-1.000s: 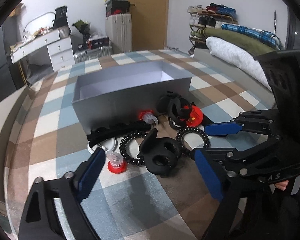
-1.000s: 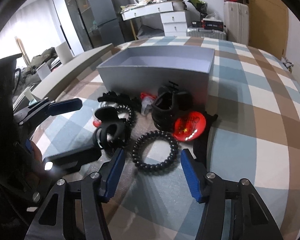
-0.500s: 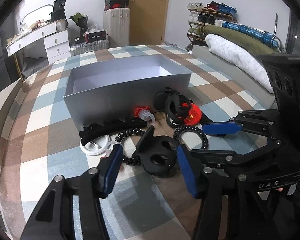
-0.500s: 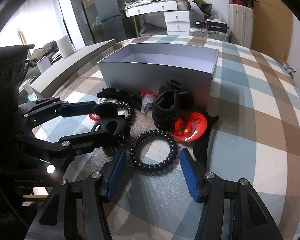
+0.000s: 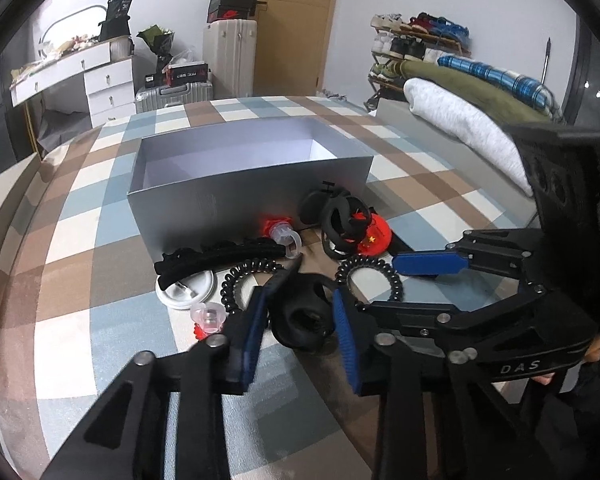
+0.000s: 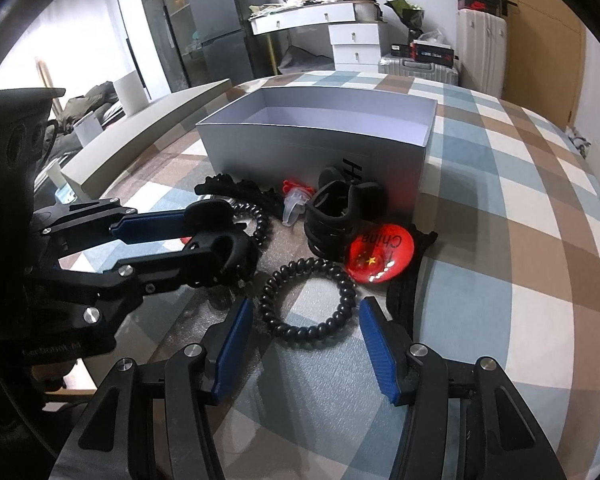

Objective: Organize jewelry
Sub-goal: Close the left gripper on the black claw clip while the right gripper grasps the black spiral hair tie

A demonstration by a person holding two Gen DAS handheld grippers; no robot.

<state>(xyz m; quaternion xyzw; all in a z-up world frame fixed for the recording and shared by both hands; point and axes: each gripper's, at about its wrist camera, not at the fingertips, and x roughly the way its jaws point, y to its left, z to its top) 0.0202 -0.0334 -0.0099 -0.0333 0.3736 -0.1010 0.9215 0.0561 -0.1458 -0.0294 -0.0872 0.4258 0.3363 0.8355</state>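
- The left gripper (image 5: 300, 320) has its jaws closing around a black hair claw (image 5: 302, 318), which sits between the blue pads; from the right wrist view the pads look to be touching the claw (image 6: 220, 246), though I can't be sure they press it.
- The right gripper (image 6: 306, 344) stands half open above a black spiral hair tie (image 6: 308, 300); the tie lies on the checked cloth (image 6: 520, 240) between the pads, touched by neither.
- A second spiral tie (image 5: 252, 280) lies just left of the held claw, beside a long black clip (image 5: 216, 258) and a white disc (image 5: 188, 292).
- Another black claw (image 6: 336, 216) and a red badge (image 6: 380, 256) lie touching each other, near the grey box (image 5: 236, 196).
- The open box stands just behind the pile.
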